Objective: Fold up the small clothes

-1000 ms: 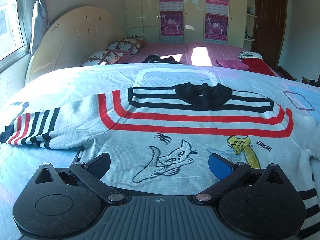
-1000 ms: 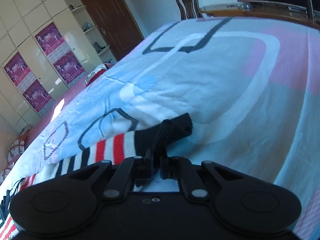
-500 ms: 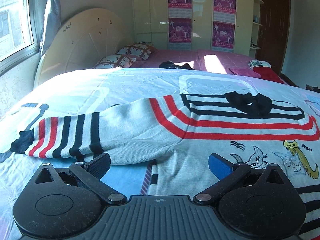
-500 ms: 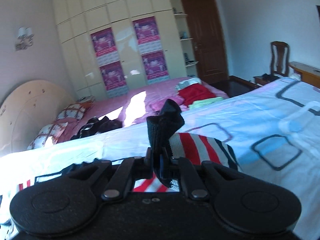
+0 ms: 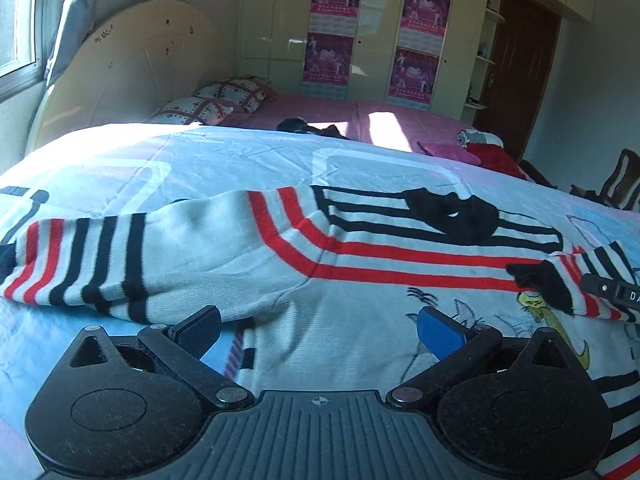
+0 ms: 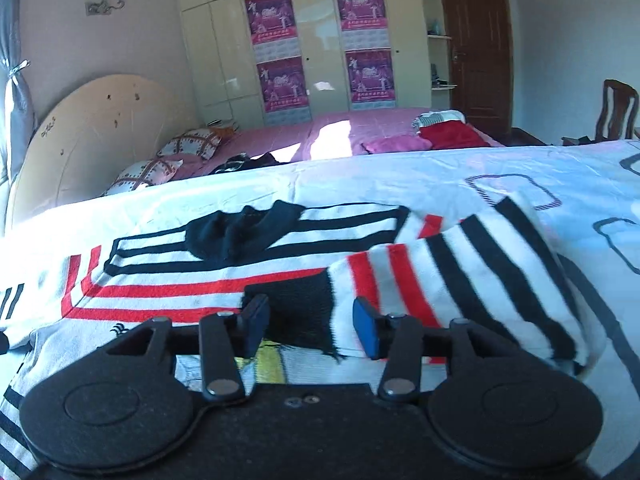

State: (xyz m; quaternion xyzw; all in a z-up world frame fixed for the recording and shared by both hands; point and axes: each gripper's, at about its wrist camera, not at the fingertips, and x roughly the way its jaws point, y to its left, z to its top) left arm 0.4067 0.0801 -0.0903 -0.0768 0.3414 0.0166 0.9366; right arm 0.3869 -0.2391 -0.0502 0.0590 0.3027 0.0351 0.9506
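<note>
A small white sweater [image 5: 340,308] with red and black stripes and cat drawings lies flat on the bed. Its left sleeve [image 5: 100,264] stretches out to the left. My left gripper [image 5: 318,330] is open and empty, low over the sweater near the left armpit. My right gripper [image 6: 310,324] is open, its jaws either side of the black cuff [image 6: 300,316] of the right sleeve [image 6: 460,276], which lies folded across the chest. The right gripper's tip and that sleeve also show in the left wrist view [image 5: 560,284].
The bed has a light blue patterned cover [image 5: 200,160]. Behind it is a second bed [image 6: 340,132] with pillows and loose clothes, a wardrobe with posters, a brown door and a chair [image 6: 614,112] at right.
My right gripper carried the right sleeve over onto the sweater's chest and opened, letting go of the cuff. My left gripper shifted left towards the left sleeve, still open.
</note>
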